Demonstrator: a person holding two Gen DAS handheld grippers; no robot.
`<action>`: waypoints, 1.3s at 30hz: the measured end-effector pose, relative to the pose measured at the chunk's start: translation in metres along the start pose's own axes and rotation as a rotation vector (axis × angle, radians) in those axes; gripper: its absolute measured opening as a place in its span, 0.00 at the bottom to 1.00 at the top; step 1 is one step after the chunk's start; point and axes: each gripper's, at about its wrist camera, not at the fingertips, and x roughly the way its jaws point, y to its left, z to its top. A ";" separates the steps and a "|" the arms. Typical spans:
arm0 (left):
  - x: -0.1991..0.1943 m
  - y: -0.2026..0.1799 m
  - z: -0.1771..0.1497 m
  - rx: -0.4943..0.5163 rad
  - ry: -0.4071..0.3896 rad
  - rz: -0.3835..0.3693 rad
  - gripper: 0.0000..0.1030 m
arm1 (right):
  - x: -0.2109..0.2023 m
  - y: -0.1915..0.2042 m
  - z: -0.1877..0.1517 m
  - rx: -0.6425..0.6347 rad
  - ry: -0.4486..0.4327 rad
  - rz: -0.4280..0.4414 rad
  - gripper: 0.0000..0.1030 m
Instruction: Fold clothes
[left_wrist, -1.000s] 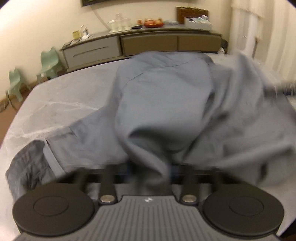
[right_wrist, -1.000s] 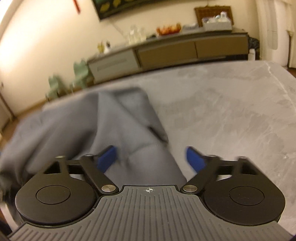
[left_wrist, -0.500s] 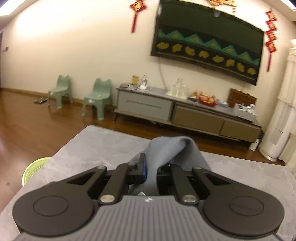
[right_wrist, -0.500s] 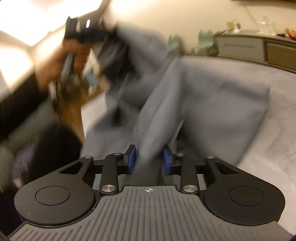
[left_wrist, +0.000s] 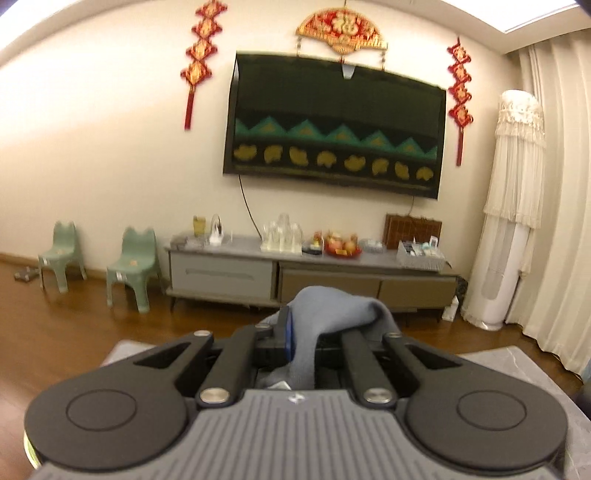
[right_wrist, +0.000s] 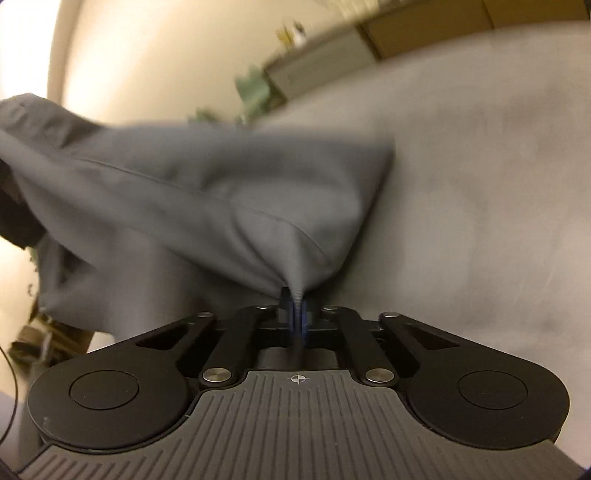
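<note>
A grey-blue garment (right_wrist: 192, 199) hangs in the air, held by both grippers. My left gripper (left_wrist: 303, 339) is shut on a bunch of the garment (left_wrist: 328, 314), raised high and facing the far wall. My right gripper (right_wrist: 296, 314) is shut on a pinched fold of the garment. The cloth spreads up and left from there over the grey table (right_wrist: 480, 184). Most of the garment is hidden in the left wrist view.
The grey marble-look table (left_wrist: 517, 365) lies below. A low sideboard (left_wrist: 295, 273) with glassware and fruit stands by the far wall under a covered TV. Two green child chairs (left_wrist: 129, 266) stand left, curtains on the right.
Both grippers closed on the garment and lifted it off the table. The left gripper rose and tilted up toward the wall. The right jaws went from wide open to shut.
</note>
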 end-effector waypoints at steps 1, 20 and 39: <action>-0.006 -0.001 0.006 -0.001 -0.016 0.001 0.06 | -0.021 0.007 0.011 -0.020 -0.066 -0.007 0.00; 0.143 -0.031 -0.113 -0.006 0.332 0.050 0.49 | -0.118 -0.055 0.024 -0.089 -0.286 -0.703 0.73; 0.167 0.014 -0.235 -0.123 0.473 0.083 0.93 | -0.107 -0.161 0.004 -0.035 -0.099 -0.922 0.94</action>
